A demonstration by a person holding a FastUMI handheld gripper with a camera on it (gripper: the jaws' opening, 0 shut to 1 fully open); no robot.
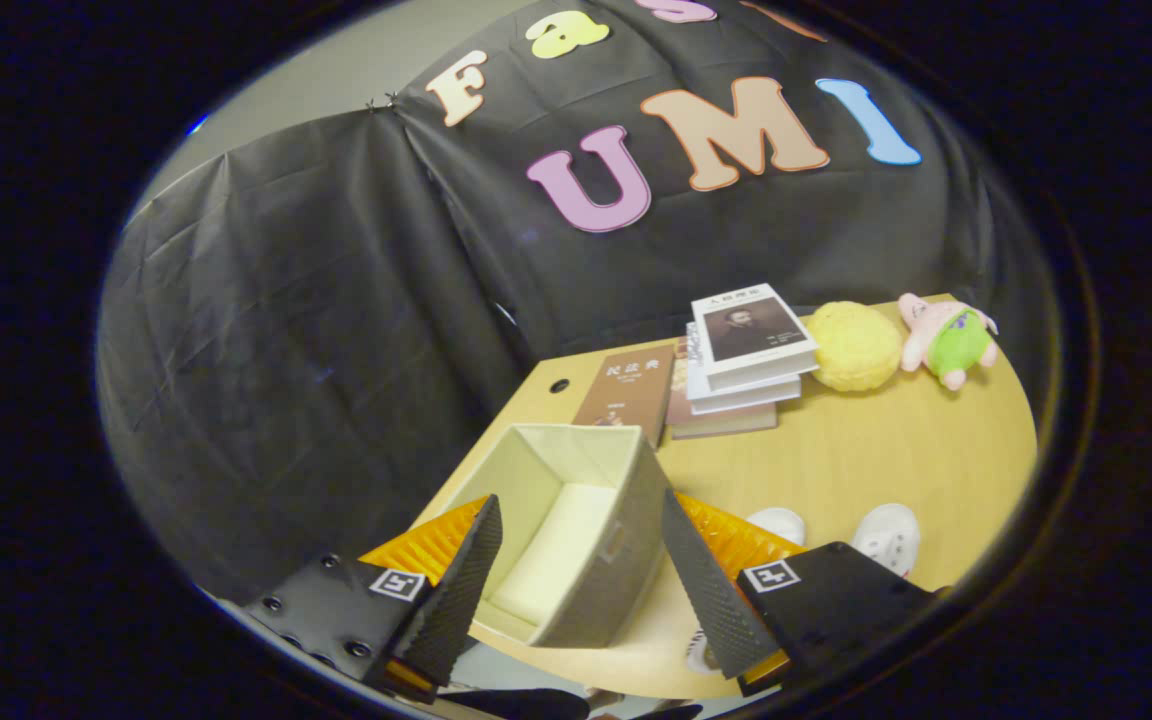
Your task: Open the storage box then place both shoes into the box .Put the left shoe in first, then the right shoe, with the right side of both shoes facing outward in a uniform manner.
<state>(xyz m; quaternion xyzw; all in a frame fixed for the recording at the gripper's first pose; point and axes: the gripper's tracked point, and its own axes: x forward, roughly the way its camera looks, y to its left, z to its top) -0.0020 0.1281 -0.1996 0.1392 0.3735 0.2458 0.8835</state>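
A grey fabric storage box [576,530] stands on the wooden table [866,450], its top open and its pale inside bare. It lies between and just ahead of the fingers of my gripper [581,575], which is open and holds nothing. The fingers hover above the box without touching it. Two white shoes [891,535] lie on the table to the right of the box, partly hidden behind the right finger; the nearer one [778,522] shows just its toe.
Beyond the box stand a brown book [626,390] and a stack of books [746,350]. A yellow round plush [854,346] and a pink plush toy [946,338] sit at the table's far side. Black cloth walls the booth.
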